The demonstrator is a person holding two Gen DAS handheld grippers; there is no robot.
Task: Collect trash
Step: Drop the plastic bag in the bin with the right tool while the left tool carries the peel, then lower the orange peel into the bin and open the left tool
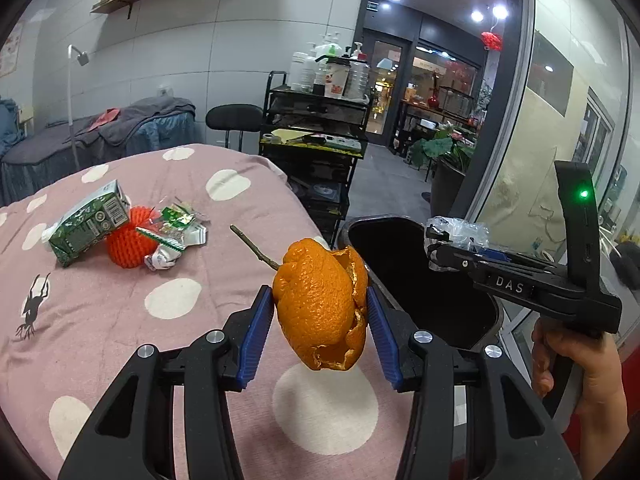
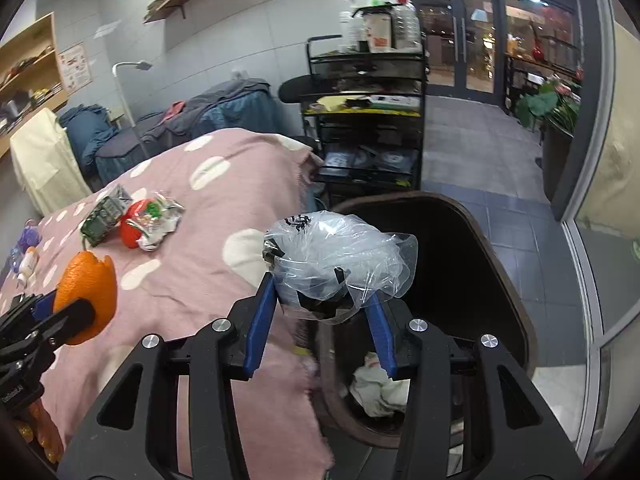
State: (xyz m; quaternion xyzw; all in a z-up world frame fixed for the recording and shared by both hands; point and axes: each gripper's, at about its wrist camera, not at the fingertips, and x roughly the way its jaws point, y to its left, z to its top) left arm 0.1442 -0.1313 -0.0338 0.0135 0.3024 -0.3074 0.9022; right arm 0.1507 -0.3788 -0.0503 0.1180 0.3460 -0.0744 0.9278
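Blue pads of the left gripper (image 1: 320,312) clamp an orange peel (image 1: 322,306) over the pink spotted blanket (image 1: 172,300), beside the black bin (image 1: 416,280) at 3 o'clock. Clamped in the right gripper (image 2: 322,300), a crumpled clear plastic bag (image 2: 340,256) hangs above that bin's rim.

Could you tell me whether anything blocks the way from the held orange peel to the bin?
Nothing visible does. The peel hangs in the left tongs over the blanket edge, right beside the open bin. The right tongs, holding a plastic bag, hover nearby over the bin.
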